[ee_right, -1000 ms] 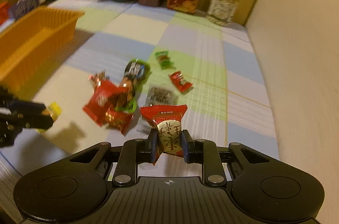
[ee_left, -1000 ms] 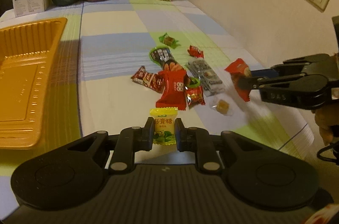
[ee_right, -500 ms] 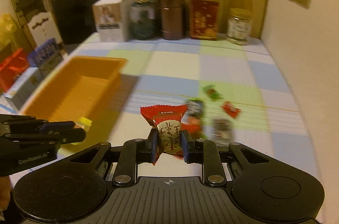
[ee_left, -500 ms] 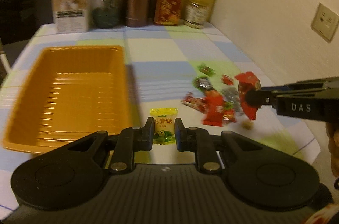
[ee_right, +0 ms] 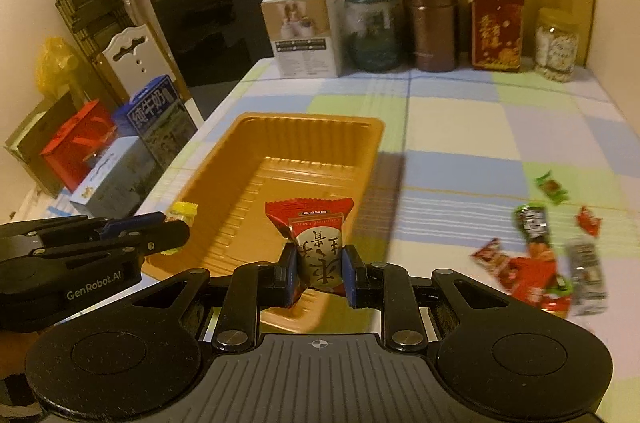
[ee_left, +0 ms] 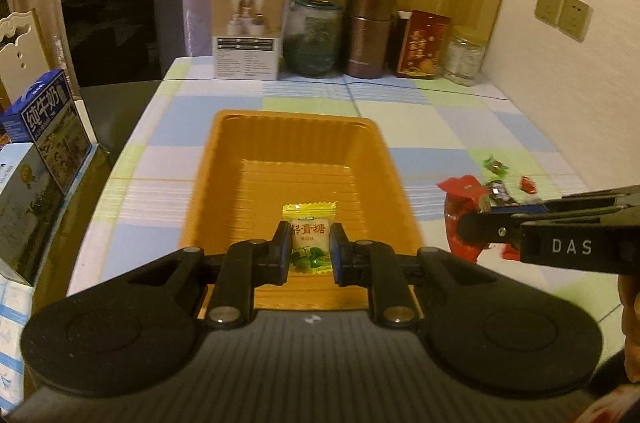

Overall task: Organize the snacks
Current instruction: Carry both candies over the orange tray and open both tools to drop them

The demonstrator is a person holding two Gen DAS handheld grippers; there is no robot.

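My left gripper [ee_left: 310, 247] is shut on a yellow candy packet [ee_left: 309, 229] and holds it over the near end of the orange tray [ee_left: 224, 159]. My right gripper [ee_right: 319, 269] is shut on a red snack packet [ee_right: 316, 227] and holds it above the tray's near right corner [ee_right: 360, 151]. In the left wrist view the right gripper [ee_left: 476, 223] comes in from the right with the red packet [ee_left: 460, 207]. In the right wrist view the left gripper [ee_right: 176, 227] shows at the left with the yellow candy [ee_right: 182, 213]. Several loose snacks [ee_right: 536, 255] lie on the checked tablecloth to the right.
A white box [ee_left: 248, 31], a glass jar [ee_left: 314, 35], a brown canister [ee_left: 370, 31], a red box [ee_left: 424, 45] and a clear jar [ee_left: 464, 57] stand along the table's back edge. Milk cartons [ee_left: 44, 127] stand off the left edge. A wall runs along the right.
Both grippers have moved left from the snack pile to the orange tray, each keeping its packet. The tray now lies straight ahead of the left gripper.
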